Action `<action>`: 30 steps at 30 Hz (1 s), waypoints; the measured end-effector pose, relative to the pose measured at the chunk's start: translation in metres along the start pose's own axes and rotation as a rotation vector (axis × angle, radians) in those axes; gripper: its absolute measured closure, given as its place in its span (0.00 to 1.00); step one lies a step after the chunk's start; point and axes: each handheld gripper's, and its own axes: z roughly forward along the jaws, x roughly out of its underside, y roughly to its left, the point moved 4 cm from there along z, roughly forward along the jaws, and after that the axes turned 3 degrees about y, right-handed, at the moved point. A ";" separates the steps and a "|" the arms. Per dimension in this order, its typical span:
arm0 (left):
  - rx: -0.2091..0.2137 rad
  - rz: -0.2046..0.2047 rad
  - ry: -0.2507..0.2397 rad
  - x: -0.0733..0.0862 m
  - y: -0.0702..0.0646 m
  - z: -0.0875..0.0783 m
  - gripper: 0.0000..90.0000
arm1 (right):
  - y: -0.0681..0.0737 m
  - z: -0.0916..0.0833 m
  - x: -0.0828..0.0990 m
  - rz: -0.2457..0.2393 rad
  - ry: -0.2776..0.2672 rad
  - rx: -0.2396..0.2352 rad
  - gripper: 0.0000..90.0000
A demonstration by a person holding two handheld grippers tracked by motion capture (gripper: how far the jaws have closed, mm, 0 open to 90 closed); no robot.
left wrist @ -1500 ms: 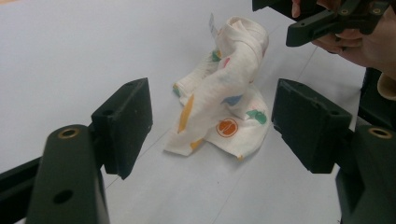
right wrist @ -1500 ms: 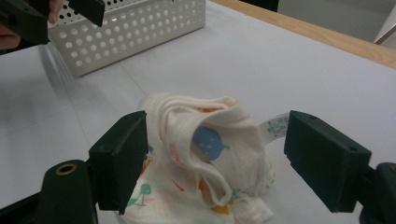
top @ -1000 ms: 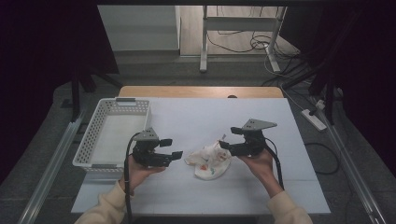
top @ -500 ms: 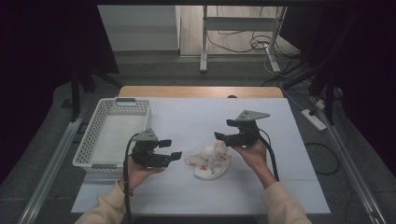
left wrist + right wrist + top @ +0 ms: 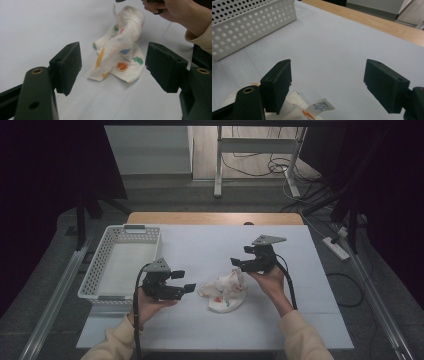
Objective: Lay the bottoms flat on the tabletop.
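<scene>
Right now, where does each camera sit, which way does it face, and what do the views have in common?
High view: above the person's side, facing forward and down on the table; forearms, left gripper and right gripper show.
Left gripper view: rides the left gripper, looking between open jaws at the cloth; the other hand shows.
Right gripper view: rides the right gripper, looking across the table at the basket.
Shared: the cloth and the white tabletop appear in all three.

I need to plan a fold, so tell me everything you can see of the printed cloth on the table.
The cloth is off-white, soft fabric with small coloured prints in orange, green, blue and red, and a white care tag. It lies crumpled on the white table cover, one fold standing up in a hump. It sits between the two grippers; neither one's jaws close on it.
</scene>
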 end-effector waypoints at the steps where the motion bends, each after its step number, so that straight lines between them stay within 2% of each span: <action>1: -0.001 0.000 0.001 0.000 0.000 0.000 0.32 | 0.000 0.001 0.001 0.001 0.007 0.001 0.25; 10: -0.005 0.004 -0.002 0.000 -0.001 -0.001 0.32 | 0.004 0.007 0.009 -0.011 0.058 -0.014 0.25; 19: -0.007 0.002 -0.005 0.000 0.000 -0.003 0.32 | 0.017 0.001 0.031 -0.039 0.124 -0.037 0.26; 30: -0.009 0.007 0.000 0.000 -0.001 -0.002 0.32 | 0.031 0.004 0.054 -0.044 0.205 -0.080 0.26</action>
